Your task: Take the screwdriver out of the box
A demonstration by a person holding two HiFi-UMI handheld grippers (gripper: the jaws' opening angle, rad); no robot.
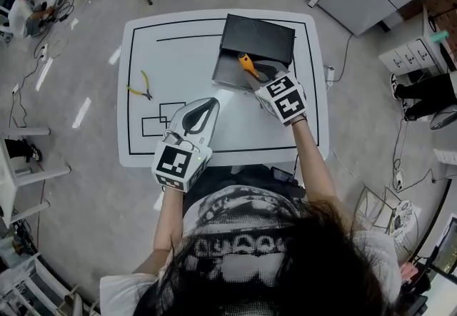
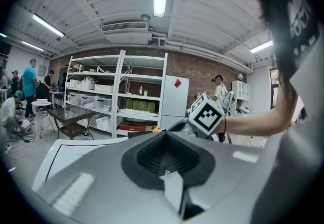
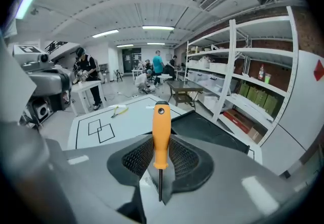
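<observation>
We judge the lift out of the box (image 1: 257, 40) to be the step in hand; the right gripper (image 1: 255, 78) has its fingers (image 3: 185, 160) pinching the screwdriver (image 3: 161, 134) low on its orange handle, just above the open box at the far edge of the tabletop (image 1: 186, 58), right of the middle; to do it well we would hold the pinch firm, since the round handle may twist, raise it until the metal tip clears the box wall, then carry it toward the near edge, where bare surface lies; the lid at the far side is best avoided; the screwdriver's long axis runs along the fingers, handle end out past their tips toward the far left corner, shaft back toward the gripper body; the left gripper (image 1: 207, 104) hangs over the near edge with fingers pressed together on nothing.
</observation>
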